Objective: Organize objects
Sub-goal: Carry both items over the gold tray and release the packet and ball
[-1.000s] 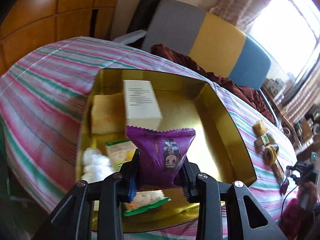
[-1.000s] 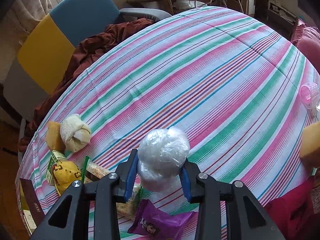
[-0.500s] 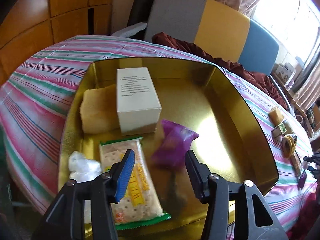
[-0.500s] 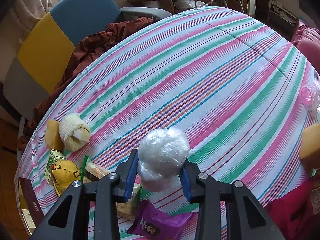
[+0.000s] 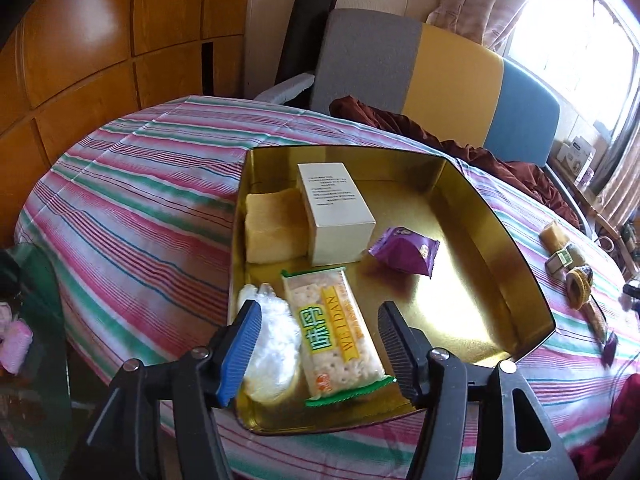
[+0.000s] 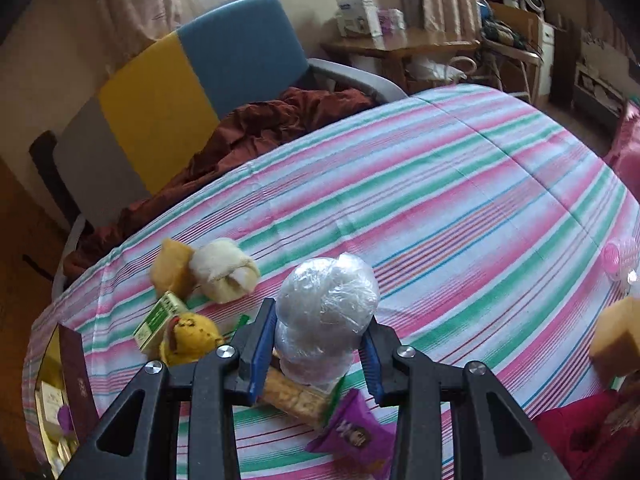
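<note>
In the left wrist view a gold tray (image 5: pixel 516 268) sits on the striped tablecloth. It holds a white box (image 5: pixel 334 208), a yellow sponge cake (image 5: pixel 272 230), a cracker pack (image 5: pixel 332 330), a clear-wrapped white lump (image 5: pixel 272 344) and a purple snack packet (image 5: pixel 406 252). My left gripper (image 5: pixel 316 344) is open and empty above the tray's near end. In the right wrist view my right gripper (image 6: pixel 322 340) is shut on a plastic-wrapped white ball (image 6: pixel 326 308), held above the table.
Loose items lie under the right gripper: a purple packet (image 6: pixel 352 438), a cracker pack (image 6: pixel 296 394), a yellow toy (image 6: pixel 190 338), a green box (image 6: pixel 158 318), a wrapped bun (image 6: pixel 224 270). A chair (image 6: pixel 192 80) with brown cloth stands behind the table.
My left gripper opened and let go of the purple packet, which now lies in the tray, then drew back. My right gripper kept its hold on the wrapped ball and lifted slightly.
</note>
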### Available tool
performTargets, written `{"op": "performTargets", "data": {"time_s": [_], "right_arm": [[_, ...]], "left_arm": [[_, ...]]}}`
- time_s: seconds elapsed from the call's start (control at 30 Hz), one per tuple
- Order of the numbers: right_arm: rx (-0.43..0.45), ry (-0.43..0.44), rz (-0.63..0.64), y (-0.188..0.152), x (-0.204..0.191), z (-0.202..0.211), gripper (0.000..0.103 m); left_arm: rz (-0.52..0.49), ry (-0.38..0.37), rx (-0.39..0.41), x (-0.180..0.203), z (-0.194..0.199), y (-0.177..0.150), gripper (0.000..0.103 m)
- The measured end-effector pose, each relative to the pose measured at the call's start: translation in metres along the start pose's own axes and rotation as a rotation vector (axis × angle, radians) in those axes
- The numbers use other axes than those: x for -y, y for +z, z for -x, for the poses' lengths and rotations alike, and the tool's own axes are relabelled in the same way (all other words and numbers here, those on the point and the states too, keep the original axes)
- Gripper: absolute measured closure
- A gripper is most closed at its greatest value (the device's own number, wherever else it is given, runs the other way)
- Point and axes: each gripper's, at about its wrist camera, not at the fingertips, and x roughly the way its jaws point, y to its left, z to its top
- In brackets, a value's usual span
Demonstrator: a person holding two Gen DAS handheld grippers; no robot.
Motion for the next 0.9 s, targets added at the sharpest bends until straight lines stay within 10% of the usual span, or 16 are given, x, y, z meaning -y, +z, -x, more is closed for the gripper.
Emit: {"op": "performTargets", "data": {"time_s": [0.5,0.77,0.9], "right_arm": [[-0.206,0.498,0.734,-0.124,-0.313,0.055,0.065],[-0.385,0.519,0.832,-0.197,-0.377,0.012,0.062],[-0.448,0.552,0.849,-0.217,-0.384,0.005,0.044]], "left_arm": [[0.064,0.008,0.028,-0.026,0.015,-0.008,0.036],[0.095,0.013,0.025,-0.034,0.014,-0.006,0.035],[0.101,0.017,0.019,-0.034,0.012,-0.007,0.035]]}}
